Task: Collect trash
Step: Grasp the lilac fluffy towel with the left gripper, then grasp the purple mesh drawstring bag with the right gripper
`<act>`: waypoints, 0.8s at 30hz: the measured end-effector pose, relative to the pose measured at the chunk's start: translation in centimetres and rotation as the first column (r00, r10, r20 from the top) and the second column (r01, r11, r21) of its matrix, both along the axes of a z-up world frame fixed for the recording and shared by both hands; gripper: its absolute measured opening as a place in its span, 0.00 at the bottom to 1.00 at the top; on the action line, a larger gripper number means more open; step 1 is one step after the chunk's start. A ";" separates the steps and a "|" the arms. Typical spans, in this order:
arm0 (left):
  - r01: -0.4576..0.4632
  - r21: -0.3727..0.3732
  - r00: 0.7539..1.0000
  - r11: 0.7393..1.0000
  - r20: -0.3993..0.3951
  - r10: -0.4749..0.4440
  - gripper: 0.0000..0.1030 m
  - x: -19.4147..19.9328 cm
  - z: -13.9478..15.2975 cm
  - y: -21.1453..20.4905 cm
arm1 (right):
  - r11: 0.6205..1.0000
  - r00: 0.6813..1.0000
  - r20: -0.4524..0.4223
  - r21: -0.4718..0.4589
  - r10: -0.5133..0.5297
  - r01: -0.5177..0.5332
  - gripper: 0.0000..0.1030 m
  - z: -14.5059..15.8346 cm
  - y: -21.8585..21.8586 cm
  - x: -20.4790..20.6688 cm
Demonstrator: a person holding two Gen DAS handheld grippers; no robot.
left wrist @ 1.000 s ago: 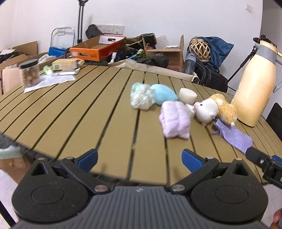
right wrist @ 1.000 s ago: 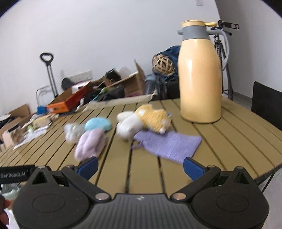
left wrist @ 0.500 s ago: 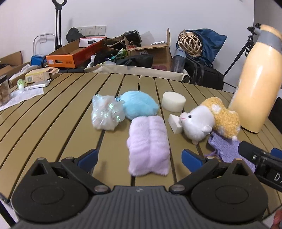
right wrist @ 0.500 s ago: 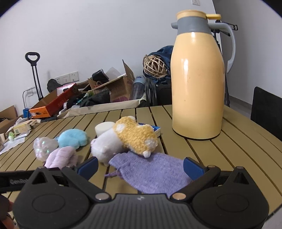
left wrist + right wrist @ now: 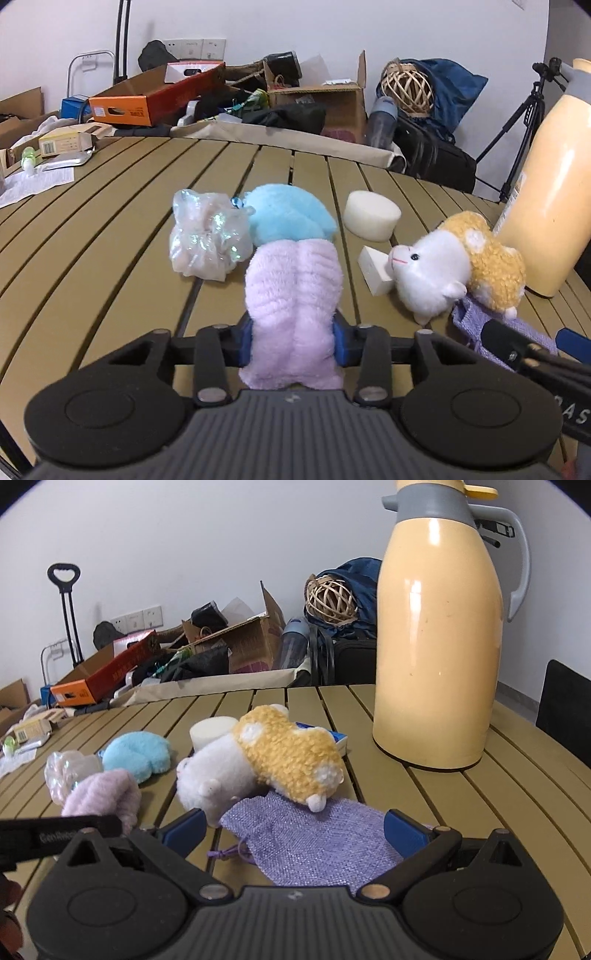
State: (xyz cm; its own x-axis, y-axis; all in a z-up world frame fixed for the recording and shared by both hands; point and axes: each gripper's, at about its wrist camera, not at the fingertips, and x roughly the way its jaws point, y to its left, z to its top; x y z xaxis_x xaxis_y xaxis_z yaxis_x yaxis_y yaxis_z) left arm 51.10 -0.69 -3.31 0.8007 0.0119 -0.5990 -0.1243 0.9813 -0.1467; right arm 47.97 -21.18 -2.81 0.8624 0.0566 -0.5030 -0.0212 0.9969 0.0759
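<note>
Left claw [image 5: 292,341] closing on the lilac plush [image 5: 293,295], blue pads pressed against both sides of its near end, so pretty much clamped on it already. Plush lying lengthwise on the slatted bench [image 5: 110,229], far end touching the blue plush [image 5: 291,216]. Crinkly plastic wad [image 5: 208,238] just left of those two, touching the blue one. White foam puck [image 5: 371,215] a bit further back on the right, with a small white block [image 5: 375,269] in front of it, right at the nose of the white-and-yellow hamster toy [image 5: 458,264]. Hamster lying on its side, rear end resting on a purple knit pouch [image 5: 476,325]. Tall cream thermos [image 5: 550,192] standing upright at the right edge, just behind the hamster.

Right claw [image 5: 293,829] spread wide apart, nothing pinched. Pouch [image 5: 314,843] flat on the bench between the two blue pads, not touched by either as far as can be made out; drawstring trailing out on its left. Hamster [image 5: 258,760] just past the claw, its paw resting on the pouch's far edge. Small blue-and-white box [image 5: 338,740] peeking out behind the hamster. Thermos [image 5: 439,635] well behind on the right. Lilac plush [image 5: 101,799] at far left, with the left claw's black arm crossing in front of it.

Off the bench at the back: cardboard boxes [image 5: 317,99], an orange box [image 5: 147,98], a rattan ball [image 5: 406,86] on a blue bag, all piled against the wall.
</note>
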 end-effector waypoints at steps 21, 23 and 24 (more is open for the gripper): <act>-0.088 0.051 0.991 0.995 0.110 0.082 0.36 -2.8 2.7 4.9 | 0.995 0.992 -0.121 -0.096 -0.044 0.032 0.74 -1.5 3.8 3.6; -0.093 0.050 0.990 0.994 0.114 0.087 0.36 -3.0 2.8 5.3 | 0.995 0.992 -0.120 -0.095 -0.046 0.035 0.74 -1.5 3.7 3.8; -0.094 0.046 0.989 0.994 0.116 0.088 0.36 -3.2 2.8 5.6 | 0.995 0.992 -0.119 -0.092 -0.048 0.037 0.74 -1.6 3.7 3.8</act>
